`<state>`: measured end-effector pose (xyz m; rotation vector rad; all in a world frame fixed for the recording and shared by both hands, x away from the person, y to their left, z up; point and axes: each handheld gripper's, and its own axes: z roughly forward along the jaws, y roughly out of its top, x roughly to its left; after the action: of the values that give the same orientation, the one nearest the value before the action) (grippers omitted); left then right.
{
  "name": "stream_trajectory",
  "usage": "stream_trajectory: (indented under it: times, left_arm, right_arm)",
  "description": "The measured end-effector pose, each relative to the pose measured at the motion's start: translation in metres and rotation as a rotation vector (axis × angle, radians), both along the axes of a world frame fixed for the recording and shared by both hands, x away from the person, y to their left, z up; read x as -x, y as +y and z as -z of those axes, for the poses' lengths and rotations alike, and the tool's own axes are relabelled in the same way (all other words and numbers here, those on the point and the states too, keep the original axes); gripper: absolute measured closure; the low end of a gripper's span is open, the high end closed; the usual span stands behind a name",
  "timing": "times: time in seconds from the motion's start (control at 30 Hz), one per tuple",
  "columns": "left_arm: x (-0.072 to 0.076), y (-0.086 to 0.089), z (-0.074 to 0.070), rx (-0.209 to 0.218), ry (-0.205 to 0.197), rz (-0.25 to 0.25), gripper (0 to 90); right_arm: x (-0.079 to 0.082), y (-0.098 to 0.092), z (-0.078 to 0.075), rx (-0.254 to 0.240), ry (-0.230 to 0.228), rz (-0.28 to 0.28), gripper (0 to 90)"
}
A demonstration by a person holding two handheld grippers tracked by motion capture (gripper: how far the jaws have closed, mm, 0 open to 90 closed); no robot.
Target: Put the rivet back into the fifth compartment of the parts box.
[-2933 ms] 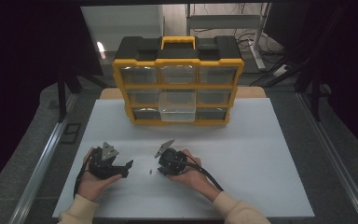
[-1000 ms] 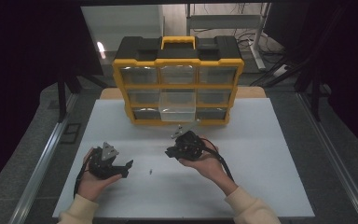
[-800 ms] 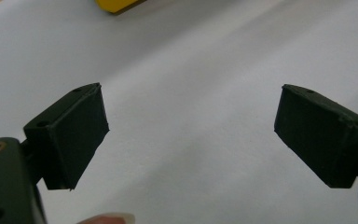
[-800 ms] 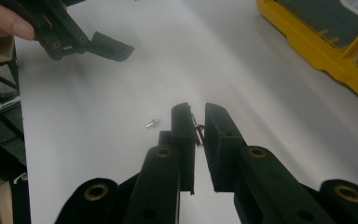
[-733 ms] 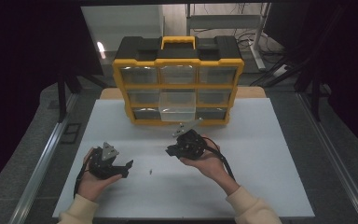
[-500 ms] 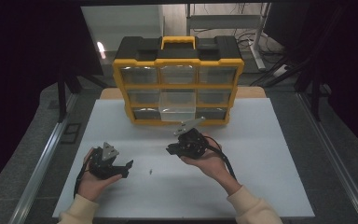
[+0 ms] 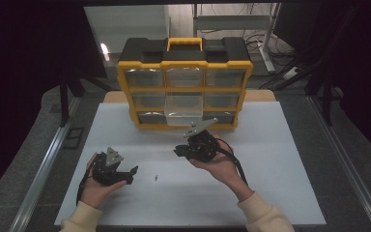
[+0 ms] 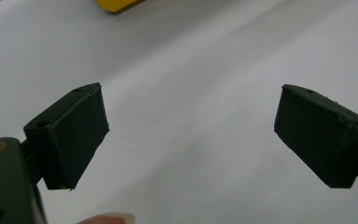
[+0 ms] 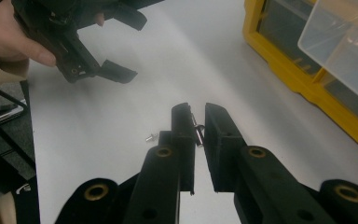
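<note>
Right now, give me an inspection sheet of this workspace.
Surface: white table top, mostly bare.
Job's things: small metal screw pinched in the right claw; second screw loose on the table; yellow organizer with one clear drawer pulled out.
Clutter: nothing seen.
Grippers: left claw open, nothing between its jaws.
Cables: black cable trailing along the right forearm.
Surroundings: dark, metal frame legs behind.

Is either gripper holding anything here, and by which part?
The right gripper pinches a small metal screw between its pads, gripped across its shaft. The left gripper is open with nothing between its jaws. Another small screw lies on the table.
</note>
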<state>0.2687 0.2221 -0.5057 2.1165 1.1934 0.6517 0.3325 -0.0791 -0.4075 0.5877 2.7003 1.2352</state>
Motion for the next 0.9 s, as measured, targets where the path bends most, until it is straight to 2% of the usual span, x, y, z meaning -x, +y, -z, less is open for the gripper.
stream_trajectory:
  times: [0.57, 0.9]
  left_arm:
    - [0.000, 0.000, 0.000, -0.001, 0.002, 0.000, 10.1]
    - [-0.001, 0.001, 0.000, 0.001, 0.003, -0.002, 10.1]
  right_arm:
    - [-0.002, -0.016, -0.020, -0.042, -0.041, 0.031, 82.9]
    - [-0.003, -0.021, -0.026, -0.046, -0.045, 0.045, 82.9]
